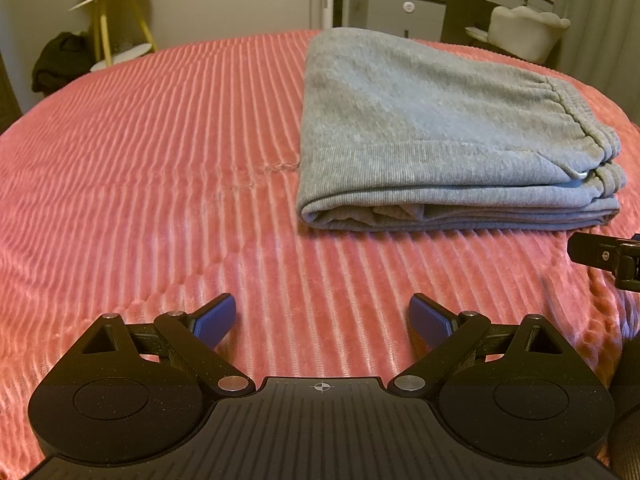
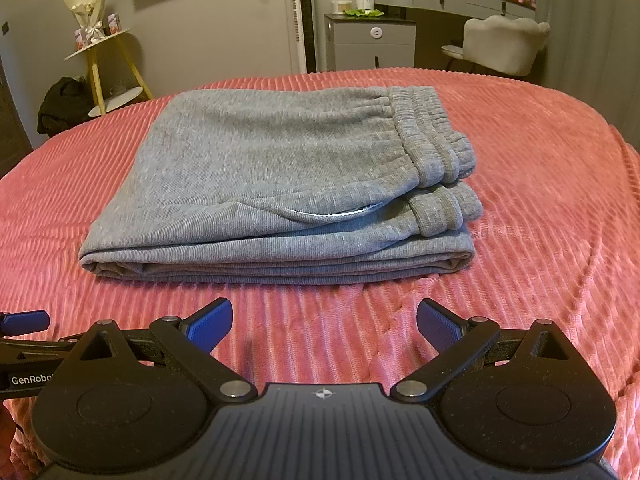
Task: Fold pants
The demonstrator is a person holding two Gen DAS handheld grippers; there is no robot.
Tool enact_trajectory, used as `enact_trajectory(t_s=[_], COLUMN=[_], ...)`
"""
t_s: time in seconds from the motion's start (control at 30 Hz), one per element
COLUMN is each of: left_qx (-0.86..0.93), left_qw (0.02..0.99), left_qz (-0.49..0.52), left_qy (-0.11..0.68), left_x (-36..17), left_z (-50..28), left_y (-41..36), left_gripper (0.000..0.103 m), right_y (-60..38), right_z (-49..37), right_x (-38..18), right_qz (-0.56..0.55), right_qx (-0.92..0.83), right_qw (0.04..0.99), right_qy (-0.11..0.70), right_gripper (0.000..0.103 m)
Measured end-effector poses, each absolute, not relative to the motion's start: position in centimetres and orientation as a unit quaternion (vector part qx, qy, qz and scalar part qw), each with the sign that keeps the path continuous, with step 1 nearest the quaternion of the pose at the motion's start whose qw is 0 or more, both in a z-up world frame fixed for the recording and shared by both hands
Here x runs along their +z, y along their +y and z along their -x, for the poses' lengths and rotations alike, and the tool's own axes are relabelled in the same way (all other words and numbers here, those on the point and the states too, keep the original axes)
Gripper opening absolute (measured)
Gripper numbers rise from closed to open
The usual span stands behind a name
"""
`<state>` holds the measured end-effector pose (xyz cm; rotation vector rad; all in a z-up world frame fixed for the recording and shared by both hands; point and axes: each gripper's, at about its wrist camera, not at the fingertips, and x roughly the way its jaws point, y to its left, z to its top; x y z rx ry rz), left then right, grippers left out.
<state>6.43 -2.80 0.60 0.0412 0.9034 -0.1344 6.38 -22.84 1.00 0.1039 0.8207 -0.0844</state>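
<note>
Your gray pants (image 2: 276,184) lie folded in a neat stack on the pink ribbed blanket (image 2: 540,208), with the stretchy waistband at the stack's right end. Your right gripper (image 2: 325,322) is just in front of the pants, not touching them, its blue fingers (image 2: 210,322) spread wide with nothing between them. Your left gripper (image 1: 322,316) is in front of the pants too, off past their left end, also spread wide and empty.

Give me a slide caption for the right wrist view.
Folded grey pants rest on the pink bedspread; open right gripper hovers before them.
</note>
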Motion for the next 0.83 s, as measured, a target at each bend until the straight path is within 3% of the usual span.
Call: enact_trajectory(t_s=[0.83], left_qx=[-0.070], left_qw=[0.898], left_qz=[-0.015], left_qy=[0.435], left_x=[0.72], left_z=[-6.40], left_y=[-2.74], left_gripper=[0.097], right_y=[-22.74], right_z=[-6.32], right_x=[1.14], right_qz=[-0.053], right_qx=[-0.042], right_qw=[0.915], right_qy=[0.398], right_gripper=[0.099])
